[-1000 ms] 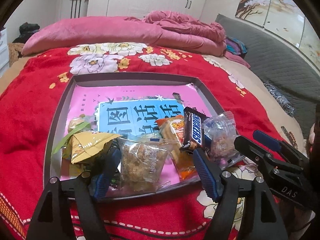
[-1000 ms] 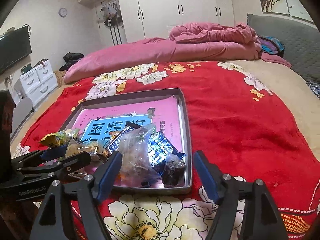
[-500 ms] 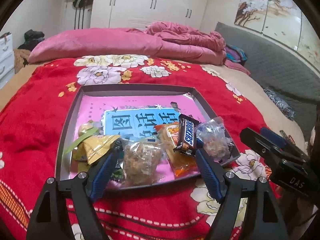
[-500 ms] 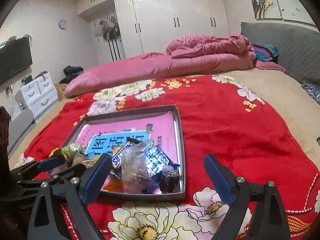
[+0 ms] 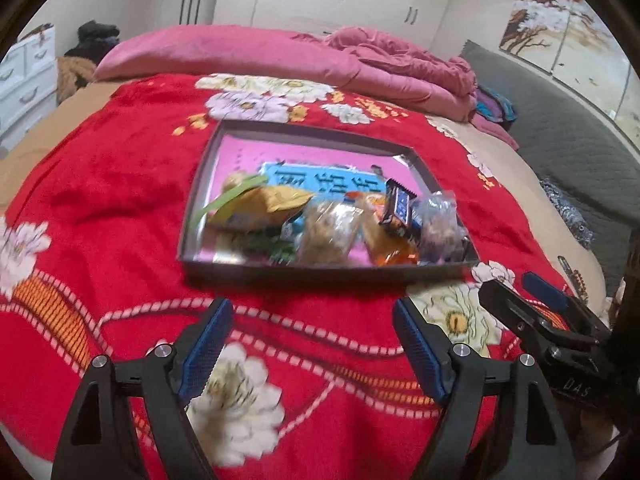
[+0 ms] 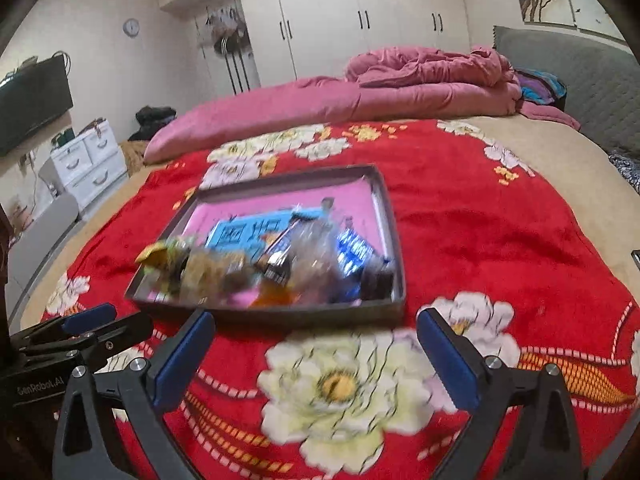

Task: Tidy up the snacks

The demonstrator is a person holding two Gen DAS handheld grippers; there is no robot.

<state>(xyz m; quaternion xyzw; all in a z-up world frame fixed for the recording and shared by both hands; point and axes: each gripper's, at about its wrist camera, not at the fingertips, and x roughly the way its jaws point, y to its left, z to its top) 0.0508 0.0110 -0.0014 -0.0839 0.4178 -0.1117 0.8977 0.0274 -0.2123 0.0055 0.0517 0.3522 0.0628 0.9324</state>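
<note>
the snacks (image 5: 332, 220) sit bunched along the near edge of the grey tray (image 5: 200, 184), which rests on the red floral blanket (image 5: 112, 184) on the bed. we judge they crowd that edge because it is the side nearest our hands, leaving the far half of the tray, with its pink and blue printed liner (image 5: 320, 176), bare. from the left wrist view, left to right: a yellow packet (image 5: 264, 204) with a green strip, a clear bag of brown pieces (image 5: 328, 228), an orange packet (image 5: 388, 248), a dark chocolate bar (image 5: 396, 212) propped on the others, and another clear bag (image 5: 438, 224) at the right corner. the chocolate bar's long axis runs near to far, its far end tipped up; the first clear bag also lies lengthwise, near to far. the yellow packet stretches left to right.

our left gripper (image 5: 312, 344) hangs over the blanket just near of the tray, jaws apart with nothing between them; they have just been widening a little. our right gripper (image 6: 316, 356) sits likewise over a cream flower on the blanket, jaws spread wide and empty, having just been opening further. each shows at the edge of the other's view. both wrist views are blurred, so finer wrapper detail is hard to read.

we judge everything is now gathered in the tray, with no snack visible outside it.
</note>
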